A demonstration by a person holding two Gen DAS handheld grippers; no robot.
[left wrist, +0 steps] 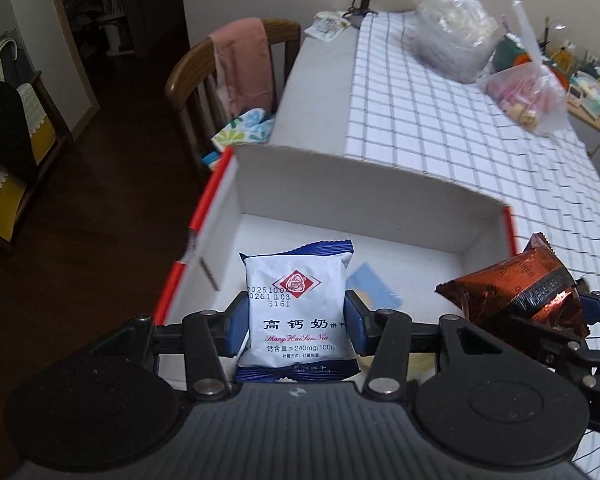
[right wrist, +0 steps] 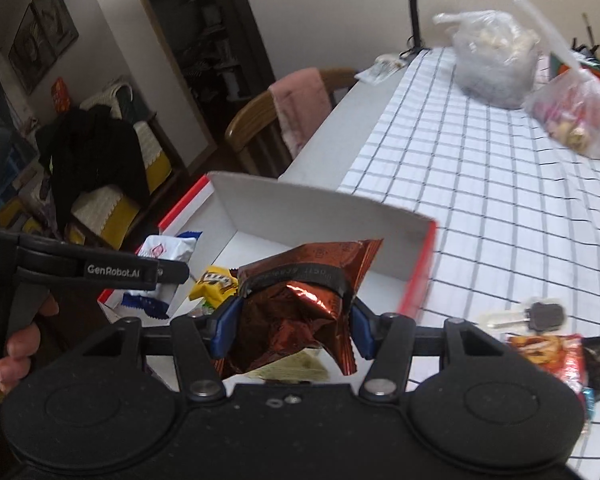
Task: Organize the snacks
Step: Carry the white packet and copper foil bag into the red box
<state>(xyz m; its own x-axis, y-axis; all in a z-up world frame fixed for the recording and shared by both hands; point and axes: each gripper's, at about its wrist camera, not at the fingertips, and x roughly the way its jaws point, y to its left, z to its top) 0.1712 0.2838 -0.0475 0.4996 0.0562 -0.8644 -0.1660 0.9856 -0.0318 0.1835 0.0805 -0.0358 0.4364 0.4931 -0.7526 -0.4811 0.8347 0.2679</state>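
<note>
In the left wrist view the bottom seal of the white biscuit packet (left wrist: 296, 312) drops behind the black body of the left gripper (left wrist: 296, 322), and a pale blue packet (left wrist: 374, 282) past the fingers is half hidden behind the biscuit packet. The blue-padded fingers (left wrist: 236, 328) stand partly closed, pressing both sides of the biscuit packet, which is held upright over the open white box (left wrist: 364, 200). In the right wrist view the right gripper (right wrist: 290, 326) has its fingers (right wrist: 224, 320) partly closed on a crumpled copper foil packet (right wrist: 300, 304), whose print is too creased to read; a yellow packet (right wrist: 214, 282) just left of them is partly covered. Beyond lies the box's far wall, then the checked cloth (right wrist: 480, 184) on the bench, with blurred plastic bags (right wrist: 496, 56) far off. Right of the fingers, a red snack wrapper (right wrist: 556, 354) is cut off by the gripper body.
</note>
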